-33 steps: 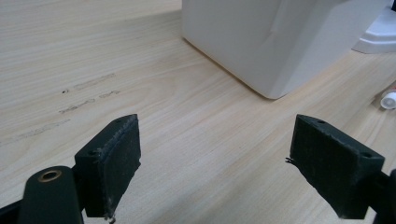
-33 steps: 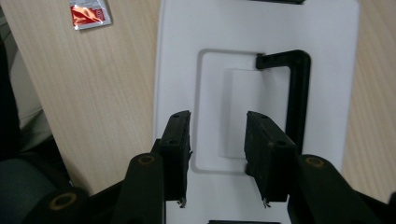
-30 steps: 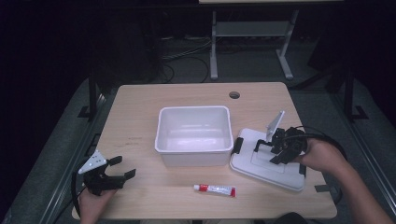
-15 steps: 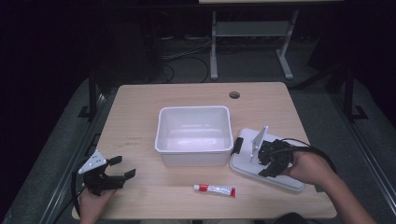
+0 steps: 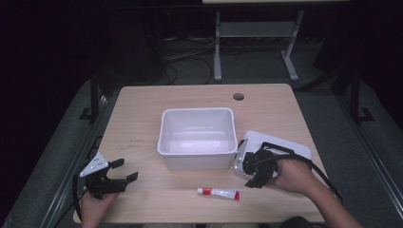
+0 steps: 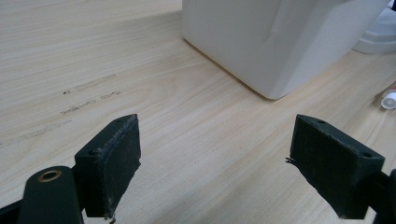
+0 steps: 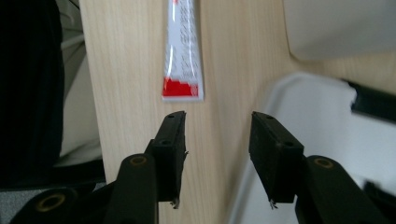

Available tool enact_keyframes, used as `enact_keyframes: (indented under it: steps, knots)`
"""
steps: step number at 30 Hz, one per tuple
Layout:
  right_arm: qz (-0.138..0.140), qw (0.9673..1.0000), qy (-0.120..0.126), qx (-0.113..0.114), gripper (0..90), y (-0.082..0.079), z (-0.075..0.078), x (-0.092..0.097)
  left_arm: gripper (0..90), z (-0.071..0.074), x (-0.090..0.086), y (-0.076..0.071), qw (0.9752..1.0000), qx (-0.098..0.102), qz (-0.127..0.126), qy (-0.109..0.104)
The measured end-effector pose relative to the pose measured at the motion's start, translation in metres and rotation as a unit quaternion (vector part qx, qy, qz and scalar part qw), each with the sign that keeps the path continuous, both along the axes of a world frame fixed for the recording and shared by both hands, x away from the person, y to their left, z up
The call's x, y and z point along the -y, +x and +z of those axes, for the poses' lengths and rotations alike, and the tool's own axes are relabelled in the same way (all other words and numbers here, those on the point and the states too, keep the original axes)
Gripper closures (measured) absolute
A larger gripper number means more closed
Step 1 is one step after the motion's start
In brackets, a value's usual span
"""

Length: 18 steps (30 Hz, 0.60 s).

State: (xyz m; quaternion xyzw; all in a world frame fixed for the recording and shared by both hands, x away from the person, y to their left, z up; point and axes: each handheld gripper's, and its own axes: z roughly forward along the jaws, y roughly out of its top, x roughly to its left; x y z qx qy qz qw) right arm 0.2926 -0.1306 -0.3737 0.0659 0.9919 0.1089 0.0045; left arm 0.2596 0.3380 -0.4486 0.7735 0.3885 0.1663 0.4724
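High view: white plastic bin (image 5: 198, 137) mid-table (image 5: 142, 109), its lid (image 5: 285, 145) flat at bin's 3 o'clock. Toothpaste tube (image 5: 219, 192) lies at bin's 6 o'clock. Right gripper (image 5: 254, 173) w/ jaws parted, empty, at lid's near-left corner, by tube's crimped end. Left gripper (image 5: 122, 171) at 8 o'clock, jaws spread wide, empty.

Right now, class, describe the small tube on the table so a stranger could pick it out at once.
Start at the white tub in the middle of the wooden table. Look to the table's near edge in front of it: the tube lies flat there, left of the right gripper. It alone is slim, white with red markings.
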Motion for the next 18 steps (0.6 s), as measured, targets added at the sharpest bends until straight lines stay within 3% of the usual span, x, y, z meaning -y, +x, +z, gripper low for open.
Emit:
enact_keyframes:
  steps: [5,9,18]
  knots:
    - [0.019,0.9997,0.015,0.001,53.3,-0.006,-0.002,-0.021,15.5,0.000,0.000,0.000,1.0000,0.000,-0.001,0.000]
    - [0.034,0.9994,0.009,0.003,51.3,-0.008,-0.007,-0.038,15.5,0.000,0.000,0.000,1.0000,0.001,0.000,0.000]
    - [0.039,0.9991,0.014,-0.013,48.5,-0.006,-0.024,-0.054,15.5,0.000,-0.001,0.000,1.0000,0.001,0.001,-0.001]
